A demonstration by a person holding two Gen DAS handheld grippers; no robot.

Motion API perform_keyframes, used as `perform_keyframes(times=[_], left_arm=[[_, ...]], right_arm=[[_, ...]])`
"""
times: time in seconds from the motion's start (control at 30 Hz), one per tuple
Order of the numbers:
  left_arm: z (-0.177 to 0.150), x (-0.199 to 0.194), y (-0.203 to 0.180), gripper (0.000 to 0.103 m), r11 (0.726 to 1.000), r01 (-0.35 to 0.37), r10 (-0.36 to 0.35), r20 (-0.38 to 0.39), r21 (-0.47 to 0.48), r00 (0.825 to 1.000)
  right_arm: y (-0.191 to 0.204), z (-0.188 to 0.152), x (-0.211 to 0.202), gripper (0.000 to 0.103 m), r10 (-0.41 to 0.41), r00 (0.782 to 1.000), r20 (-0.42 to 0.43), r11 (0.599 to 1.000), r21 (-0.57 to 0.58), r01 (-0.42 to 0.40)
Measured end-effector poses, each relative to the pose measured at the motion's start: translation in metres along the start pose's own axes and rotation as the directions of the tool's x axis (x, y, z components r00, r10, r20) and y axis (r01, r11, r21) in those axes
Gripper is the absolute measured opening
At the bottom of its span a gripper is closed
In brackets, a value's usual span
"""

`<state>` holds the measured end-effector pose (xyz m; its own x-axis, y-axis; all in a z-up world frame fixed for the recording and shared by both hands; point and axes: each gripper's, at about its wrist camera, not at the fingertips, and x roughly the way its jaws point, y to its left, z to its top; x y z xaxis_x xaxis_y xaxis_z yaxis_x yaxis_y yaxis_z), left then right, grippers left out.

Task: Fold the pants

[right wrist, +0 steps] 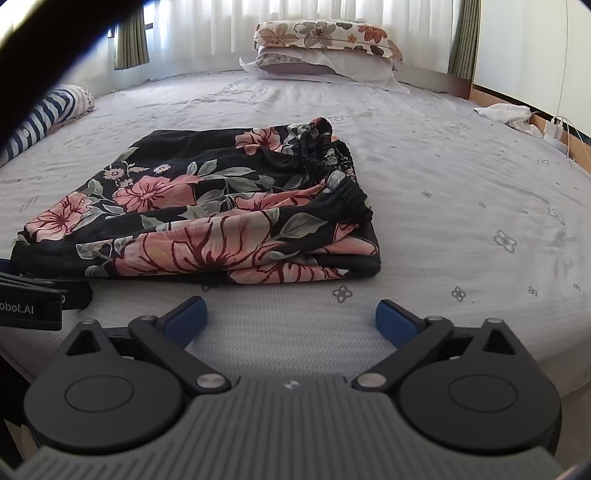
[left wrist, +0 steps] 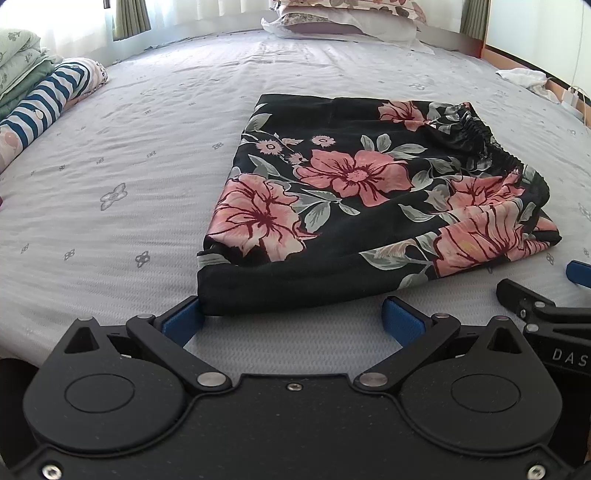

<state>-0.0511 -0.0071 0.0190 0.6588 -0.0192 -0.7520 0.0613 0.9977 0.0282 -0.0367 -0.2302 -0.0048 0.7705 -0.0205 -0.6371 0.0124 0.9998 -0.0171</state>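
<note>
1. Lilac bed sheet [left wrist: 122, 155] carries folded floral pants [left wrist: 354, 192] near its front edge.
2. Left gripper [left wrist: 293, 317] gapes empty, 1 blue pad touching their hem.
3. Right gripper [right wrist: 290, 317] gapes empty, apart.

right gripper [left wrist: 554, 295]: cut off by the left view's right edge
left gripper [right wrist: 40, 295]: cut off by the right view's left edge
striped bedding [left wrist: 48, 99]: partly out of frame
top left corner, right view: dark blur

A home bedroom; a wide bed [left wrist: 147, 147] with a pale flower-print sheet fills the view. Stacked pillows [right wrist: 325, 48] lie at its far end before curtained windows [right wrist: 207, 33]; folded bedding [left wrist: 22, 66] sits at one side
</note>
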Motion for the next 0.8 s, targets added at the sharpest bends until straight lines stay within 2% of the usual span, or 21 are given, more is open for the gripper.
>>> perform_keyframes(times=[0.8], left_arm=[[0.0005, 0.0037, 0.0038, 0.103, 1.000, 0.012, -0.012, -0.006, -0.029, 1.000]], right_arm=[[0.0006, 0.0012, 0.0044, 0.103, -0.003, 1.000, -0.019, 1.000, 0.001, 0.003]])
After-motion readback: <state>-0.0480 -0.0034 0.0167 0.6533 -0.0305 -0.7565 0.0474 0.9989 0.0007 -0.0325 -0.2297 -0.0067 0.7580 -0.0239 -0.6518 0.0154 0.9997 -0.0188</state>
